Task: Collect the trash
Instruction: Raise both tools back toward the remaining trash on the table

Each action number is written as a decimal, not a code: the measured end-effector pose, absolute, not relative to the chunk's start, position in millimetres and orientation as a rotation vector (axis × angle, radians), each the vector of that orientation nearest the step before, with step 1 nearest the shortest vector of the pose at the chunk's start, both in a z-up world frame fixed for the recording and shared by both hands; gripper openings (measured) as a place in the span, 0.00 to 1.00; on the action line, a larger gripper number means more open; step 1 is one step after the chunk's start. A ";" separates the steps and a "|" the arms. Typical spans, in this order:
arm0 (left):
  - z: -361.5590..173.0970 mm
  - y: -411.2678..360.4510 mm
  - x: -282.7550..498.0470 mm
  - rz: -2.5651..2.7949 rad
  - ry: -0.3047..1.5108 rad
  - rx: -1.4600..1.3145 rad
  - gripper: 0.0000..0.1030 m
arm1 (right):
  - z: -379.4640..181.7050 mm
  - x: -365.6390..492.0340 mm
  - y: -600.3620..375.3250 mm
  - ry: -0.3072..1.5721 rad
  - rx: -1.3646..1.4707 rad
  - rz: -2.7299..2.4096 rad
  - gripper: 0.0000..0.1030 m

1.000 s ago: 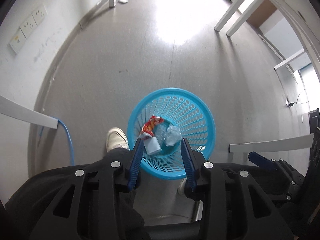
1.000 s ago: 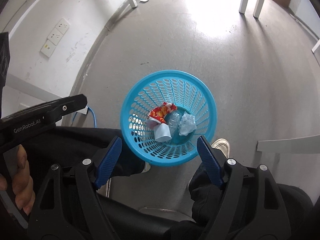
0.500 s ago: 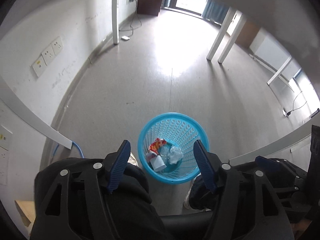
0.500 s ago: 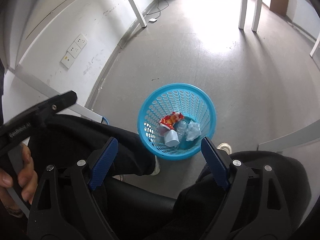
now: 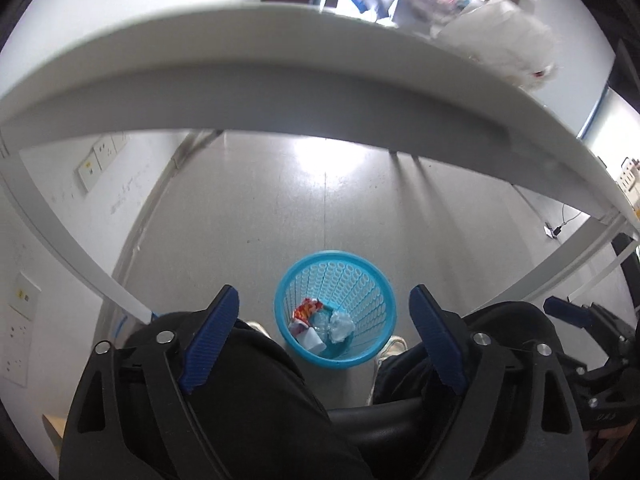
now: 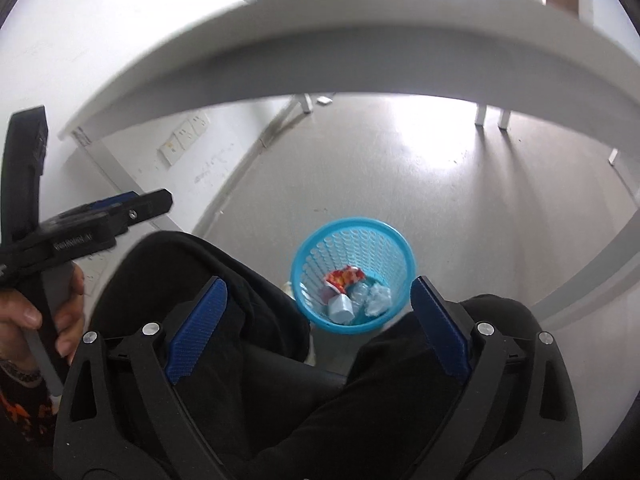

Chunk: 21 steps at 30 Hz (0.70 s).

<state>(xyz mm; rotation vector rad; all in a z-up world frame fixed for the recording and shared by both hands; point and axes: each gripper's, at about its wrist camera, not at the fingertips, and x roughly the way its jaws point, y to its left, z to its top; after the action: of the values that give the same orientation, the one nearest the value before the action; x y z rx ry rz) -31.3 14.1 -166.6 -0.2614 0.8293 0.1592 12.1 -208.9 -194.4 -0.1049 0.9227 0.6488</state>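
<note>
Both grippers risen well above blue basket since 1.0 s ago; left gripper jaws widened, empty. Right gripper spread wide, empty. Wrapper, cup inside basket.

From my station I see the round blue perforated plastic basket with a smooth, faintly glossy rim. Inside it lie a shiny red-and-orange foil wrapper, a crumpled white paper wad, a small white plastic cup and a clear crinkled plastic bottle (hard to make out). The left gripper and right gripper have matt black plastic frames with bright metal screws, and their jaws wear ribbed blue rubbery pads. The white surface edge looks smooth and matt. The grey floor shows a dull sheen.
</note>
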 end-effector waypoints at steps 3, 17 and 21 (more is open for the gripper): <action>-149.4 14.5 -43.5 0.160 0.779 -0.261 0.93 | -165.3 2.0 -206.0 0.849 -0.096 0.684 0.87; -61.3 22.7 -49.1 0.183 0.546 -0.169 0.94 | -61.4 32.7 -221.8 0.585 -0.027 0.639 0.91; -40.3 22.5 -32.5 0.183 0.504 -0.147 0.94 | -43.1 56.3 -224.7 0.558 -0.014 0.612 0.91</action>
<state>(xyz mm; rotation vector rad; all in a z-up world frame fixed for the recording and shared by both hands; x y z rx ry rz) -32.5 22.5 -40.3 -0.1469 0.5043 0.1832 56.3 -224.7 -43.1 -0.0136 0.5576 0.6117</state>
